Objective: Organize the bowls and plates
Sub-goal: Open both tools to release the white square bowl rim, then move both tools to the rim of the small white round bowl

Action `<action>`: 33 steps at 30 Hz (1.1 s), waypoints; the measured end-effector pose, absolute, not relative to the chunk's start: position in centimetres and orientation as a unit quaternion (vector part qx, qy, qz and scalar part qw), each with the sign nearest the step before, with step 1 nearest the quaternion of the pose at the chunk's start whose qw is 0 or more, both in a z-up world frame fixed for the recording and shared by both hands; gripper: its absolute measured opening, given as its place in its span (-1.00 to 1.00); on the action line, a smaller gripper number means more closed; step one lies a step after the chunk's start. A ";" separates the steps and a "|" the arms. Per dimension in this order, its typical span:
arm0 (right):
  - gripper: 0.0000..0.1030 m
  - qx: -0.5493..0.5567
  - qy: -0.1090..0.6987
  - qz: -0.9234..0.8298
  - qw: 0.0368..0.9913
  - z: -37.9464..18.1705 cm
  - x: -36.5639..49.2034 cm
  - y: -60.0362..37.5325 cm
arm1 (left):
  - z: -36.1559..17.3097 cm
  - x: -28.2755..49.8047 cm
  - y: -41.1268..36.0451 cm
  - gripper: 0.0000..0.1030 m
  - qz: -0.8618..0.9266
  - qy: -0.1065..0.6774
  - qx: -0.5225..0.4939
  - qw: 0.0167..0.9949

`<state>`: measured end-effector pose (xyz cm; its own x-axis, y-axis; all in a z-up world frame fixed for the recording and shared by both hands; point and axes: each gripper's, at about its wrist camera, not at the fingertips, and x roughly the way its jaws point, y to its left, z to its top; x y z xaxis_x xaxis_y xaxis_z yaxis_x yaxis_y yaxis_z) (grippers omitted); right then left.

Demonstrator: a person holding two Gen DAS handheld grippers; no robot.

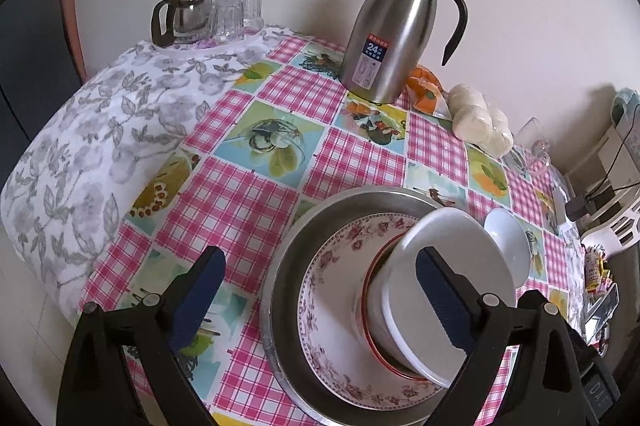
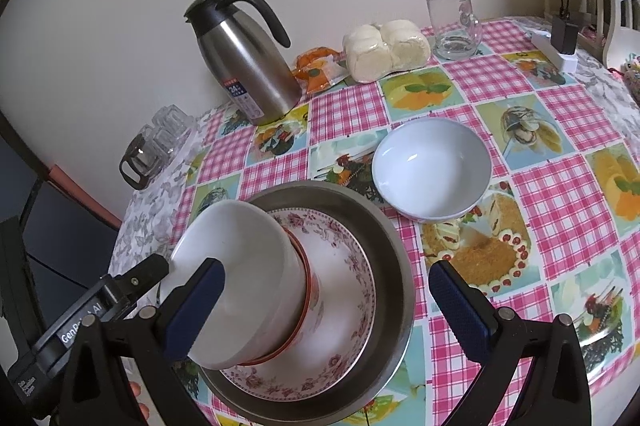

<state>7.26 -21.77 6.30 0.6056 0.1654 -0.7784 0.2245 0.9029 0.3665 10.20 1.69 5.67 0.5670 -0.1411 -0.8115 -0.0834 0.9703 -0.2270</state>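
Note:
A metal pan (image 1: 288,266) (image 2: 384,226) holds a floral plate (image 1: 332,306) (image 2: 344,266). On the plate stand stacked bowls: a red-rimmed bowl (image 1: 370,290) (image 2: 310,286) with a white bowl (image 1: 448,258) (image 2: 240,258) nested on top. A separate white bowl (image 1: 508,242) (image 2: 432,166) sits on the table beside the pan. My left gripper (image 1: 320,294) is open above the pan's left side, its right finger (image 1: 440,294) near the stacked bowls; its tip also shows in the right wrist view (image 2: 152,266). My right gripper (image 2: 324,310) is open over the pan, left finger (image 2: 196,306) in front of the white bowl.
A steel thermos jug (image 1: 392,30) (image 2: 244,62), an orange packet (image 2: 316,66), wrapped buns (image 1: 480,118) (image 2: 384,46) and a glass mug (image 2: 452,22) stand along the wall. A glass teapot with glasses (image 1: 200,14) (image 2: 152,146) sits at the far left. A power strip (image 2: 560,46) lies far right.

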 end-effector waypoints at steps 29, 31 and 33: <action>1.00 0.245 0.413 -0.104 0.871 6.3 4.6 -33.1 | 9.3 9.8 -8.0 0.87 -0.098 0.412 -0.040 0.905; 1.00 0.250 0.417 -0.104 0.868 5.8 4.7 -33.4 | 9.5 10.2 -9.3 0.87 -0.113 0.416 -0.036 0.902; 1.00 0.254 0.421 -0.107 0.864 5.3 4.9 -33.8 | 9.8 10.6 -10.6 0.87 -0.129 0.421 -0.032 0.897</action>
<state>4.86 -33.75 5.30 0.6230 0.0292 -0.7816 0.3980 0.8484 0.3489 10.60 -10.60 9.79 0.6122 -0.2581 -0.7474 0.2043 0.9648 -0.1658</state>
